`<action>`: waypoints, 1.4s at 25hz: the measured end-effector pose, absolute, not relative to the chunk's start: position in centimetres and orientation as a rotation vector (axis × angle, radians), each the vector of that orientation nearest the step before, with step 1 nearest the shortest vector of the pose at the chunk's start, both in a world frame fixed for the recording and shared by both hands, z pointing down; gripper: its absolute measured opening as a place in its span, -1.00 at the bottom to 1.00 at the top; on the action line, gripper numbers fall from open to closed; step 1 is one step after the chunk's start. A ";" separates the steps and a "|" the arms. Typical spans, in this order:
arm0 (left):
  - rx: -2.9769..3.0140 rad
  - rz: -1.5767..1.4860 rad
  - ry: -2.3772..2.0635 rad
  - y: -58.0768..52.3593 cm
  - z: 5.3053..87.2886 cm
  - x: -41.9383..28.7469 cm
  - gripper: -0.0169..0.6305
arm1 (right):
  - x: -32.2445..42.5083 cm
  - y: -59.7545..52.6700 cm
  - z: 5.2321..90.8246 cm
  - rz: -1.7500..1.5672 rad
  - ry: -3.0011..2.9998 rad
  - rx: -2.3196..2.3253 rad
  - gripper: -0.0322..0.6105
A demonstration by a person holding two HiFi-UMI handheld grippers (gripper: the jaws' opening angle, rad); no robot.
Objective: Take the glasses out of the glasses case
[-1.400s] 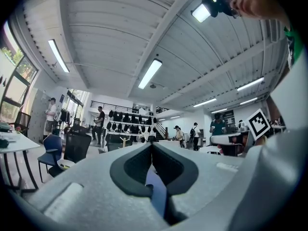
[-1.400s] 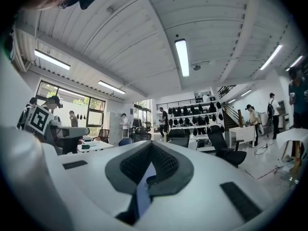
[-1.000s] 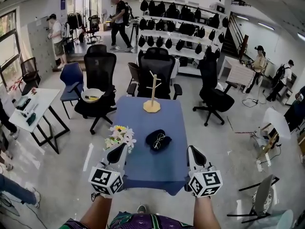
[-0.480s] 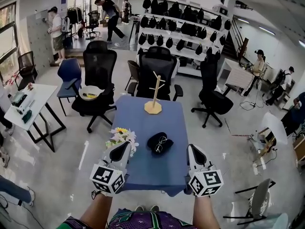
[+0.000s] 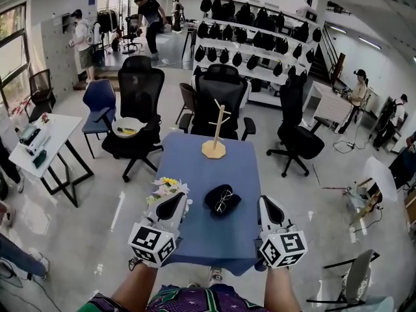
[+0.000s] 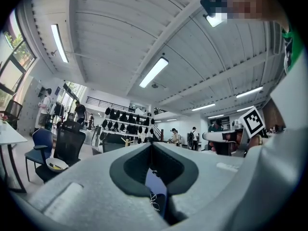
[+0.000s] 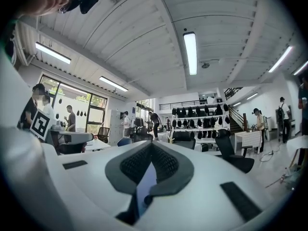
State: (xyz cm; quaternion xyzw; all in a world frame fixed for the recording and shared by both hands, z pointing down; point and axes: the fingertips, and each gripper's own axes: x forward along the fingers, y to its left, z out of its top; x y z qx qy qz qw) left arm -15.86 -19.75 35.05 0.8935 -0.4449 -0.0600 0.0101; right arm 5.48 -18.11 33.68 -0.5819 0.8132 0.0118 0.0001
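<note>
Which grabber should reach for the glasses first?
Probably left: the left gripper angles toward the glasses in the glasses case, and its own view shows them straight past its shut jaws.

I read table (image 5: 208,168) blue. Glasses case (image 5: 216,197) black; glasses (image 5: 225,201) frame pale. Branch stand (image 5: 214,149) light wood. Flowers (image 5: 166,188) yellow, white. Left gripper (image 5: 177,201), right gripper (image 5: 265,204) white, pads (image 6: 130,170) dark grey, 2 cubes (image 5: 153,242) black-and-white square markers. My shirt (image 5: 195,301) purple-green pattern.
</note>
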 end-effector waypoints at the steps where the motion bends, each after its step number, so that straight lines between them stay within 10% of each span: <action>1: 2.789 -0.193 -1.390 -20.0 35.0 -15.7 -0.90 | 5.6 -18.5 33.8 0.037 2.556 -1.823 -0.89; 35: 2.897 -0.019 -1.141 -27.7 40.1 -3.1 -0.62 | 12.1 -24.3 37.2 -0.047 2.560 -1.845 -0.89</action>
